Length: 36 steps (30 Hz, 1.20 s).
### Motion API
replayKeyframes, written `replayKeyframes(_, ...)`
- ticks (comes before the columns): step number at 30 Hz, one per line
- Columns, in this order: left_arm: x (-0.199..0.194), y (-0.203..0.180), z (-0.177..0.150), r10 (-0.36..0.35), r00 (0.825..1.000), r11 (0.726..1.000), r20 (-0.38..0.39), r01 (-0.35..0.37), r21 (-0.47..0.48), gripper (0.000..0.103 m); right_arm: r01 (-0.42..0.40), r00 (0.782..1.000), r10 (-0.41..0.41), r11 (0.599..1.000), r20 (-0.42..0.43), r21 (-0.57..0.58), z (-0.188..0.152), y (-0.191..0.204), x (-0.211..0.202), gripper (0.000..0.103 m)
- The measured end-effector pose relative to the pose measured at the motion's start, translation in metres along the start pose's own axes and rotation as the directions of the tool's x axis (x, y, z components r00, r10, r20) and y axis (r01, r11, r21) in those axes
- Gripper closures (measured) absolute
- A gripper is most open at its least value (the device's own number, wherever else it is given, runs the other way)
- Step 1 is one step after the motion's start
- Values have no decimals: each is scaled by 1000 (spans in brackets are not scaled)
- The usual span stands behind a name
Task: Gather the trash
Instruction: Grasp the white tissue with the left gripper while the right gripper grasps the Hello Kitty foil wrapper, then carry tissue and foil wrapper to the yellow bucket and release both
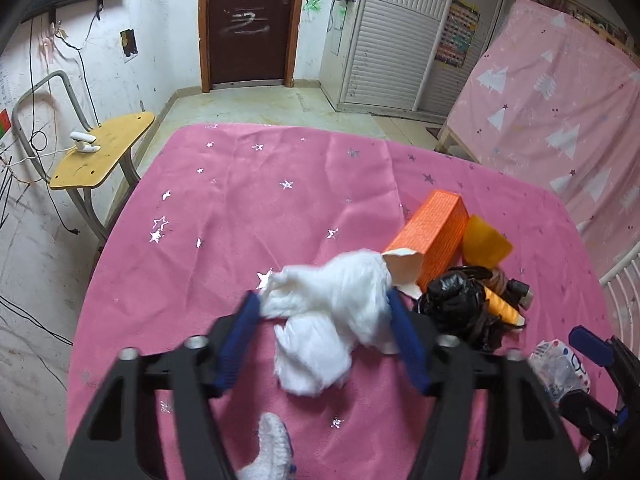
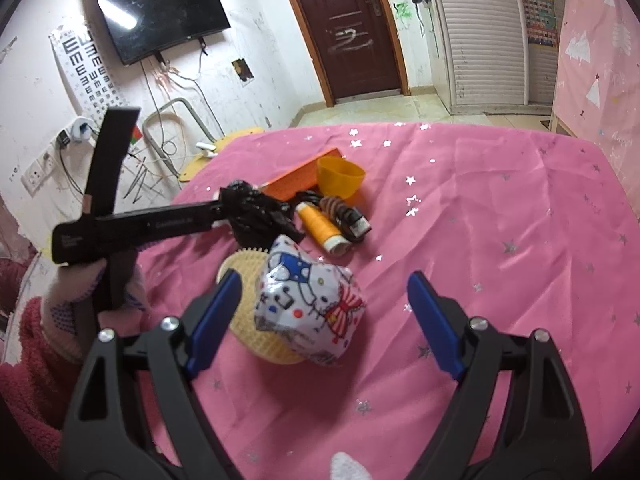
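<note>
Two claws: we hold one in each hand over the pink tabletop (image 1: 224, 208).
Left claw (image 1: 324, 300): we see its blue pads touching both sides of a white tissue wad (image 1: 336, 304), so it grips the wad; the wad's lower part sags onto the cloth.
Right claw (image 2: 324, 312): it stands wide, nothing pinched, and a crumpled cartoon wrapper (image 2: 316, 300) lies between the pads, nearer the left one and touching neither.
Wrapper: it rests partly on a yellow ribbed pad (image 2: 248, 320), whose far edge shows bristles.
Black bag (image 1: 456, 304): we find it crumpled just right of the wad, next to the orange box (image 1: 436, 236).
Box: it lies on its side, its torn end toward the wad.
Cup (image 2: 340, 180): it is yellow, tipped over, and touches the box's far end.
Thread spool (image 2: 322, 228): it is orange, lying beside the black bag, with a dark small item (image 2: 352, 224) just past it; we cannot tell what that is.
Left hand (image 2: 80, 308): it is gloved in white, with a pink sleeve, and grasps the black handle of its claw.
Room: we see a brown door (image 1: 248, 20), a wall television (image 2: 160, 12) and a yellow chair (image 1: 100, 152) beyond the tabletop.
</note>
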<state>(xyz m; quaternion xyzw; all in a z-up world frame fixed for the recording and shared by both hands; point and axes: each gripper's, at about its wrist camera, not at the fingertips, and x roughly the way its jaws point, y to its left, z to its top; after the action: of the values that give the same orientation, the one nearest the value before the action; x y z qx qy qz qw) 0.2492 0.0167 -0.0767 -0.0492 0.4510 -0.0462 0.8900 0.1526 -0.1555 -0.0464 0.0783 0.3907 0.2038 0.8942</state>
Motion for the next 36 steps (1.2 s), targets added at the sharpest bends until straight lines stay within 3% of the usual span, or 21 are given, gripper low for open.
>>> replayKeyframes(1,-1,0,-1,-6,1000,1000,2,6,3,69,3,1000,-3,1000,-6,-8,0,2,1,22)
replayKeyframes(3,-3,0,-2,2,1000,1000,17,-2,10,78,11,1000,-11,1000,-15,-21,0,5,4,36)
replayKeyframes(4,-5,0,-3,0,1000,1000,23,0,9,83,10,1000,-11,1000,-21,-24,0,7,6,48)
replayKeyframes(5,-7,0,-4,-3,1000,1000,27,3,6,85,10,1000,-10,1000,-25,-26,0,7,7,58)
replayKeyframes(7,-12,1,-5,-4,999,1000,41,5,-4,85,6,1000,-7,999,-21,-45,-1,11,6,66)
replayKeyframes(23,-79,-11,1,-2,986,1000,168,1,6,85,-9,994,6,1000,109,28,0,-14,-30,68)
replayKeyframes(36,-118,-103,4,-83,970,987,229,49,150,85,31,969,-65,989,239,143,-8,-79,-90,67)
